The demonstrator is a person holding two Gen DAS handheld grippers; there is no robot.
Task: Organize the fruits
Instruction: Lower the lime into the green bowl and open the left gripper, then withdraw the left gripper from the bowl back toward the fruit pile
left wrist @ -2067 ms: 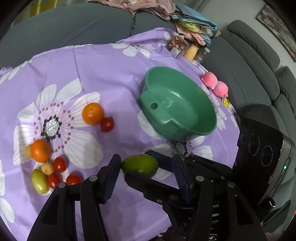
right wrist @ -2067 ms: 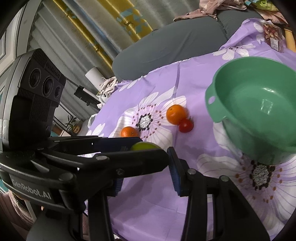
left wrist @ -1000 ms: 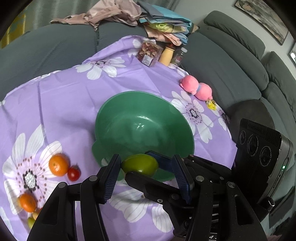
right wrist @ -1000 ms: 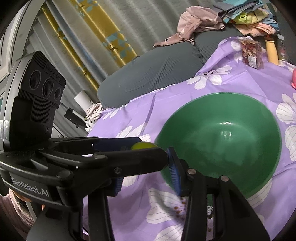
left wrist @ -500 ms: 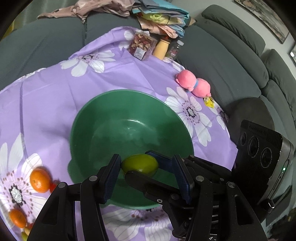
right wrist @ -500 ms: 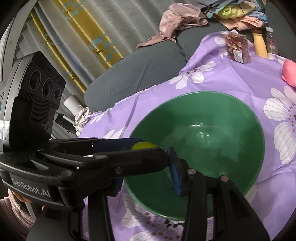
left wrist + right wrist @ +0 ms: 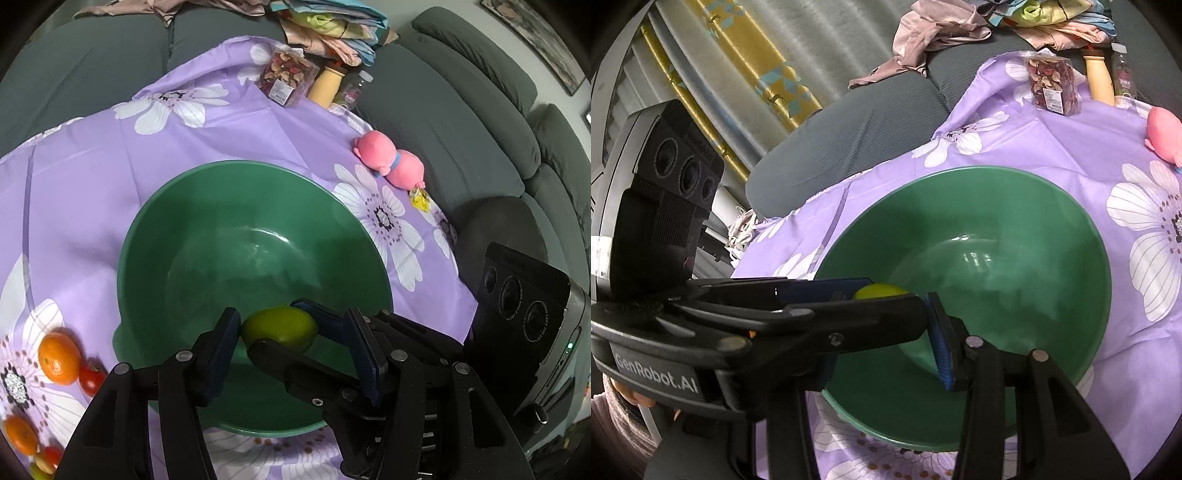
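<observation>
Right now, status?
Left tongs and right tongs crossed, both shut on fruit. Fruit low over bowl, not released. Bowl empty, nothing blocking.

Green fruit (image 7: 279, 328), between both tools, now over the green bowl (image 7: 155, 236) instead of the purple cloth (image 7: 85, 177).

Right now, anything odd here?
Yes: the left gripper and right gripper both seem clamped on one fruit above the bowl, crossing each other. Odd for one small fruit. Nothing looks spilled or damaged.
</observation>
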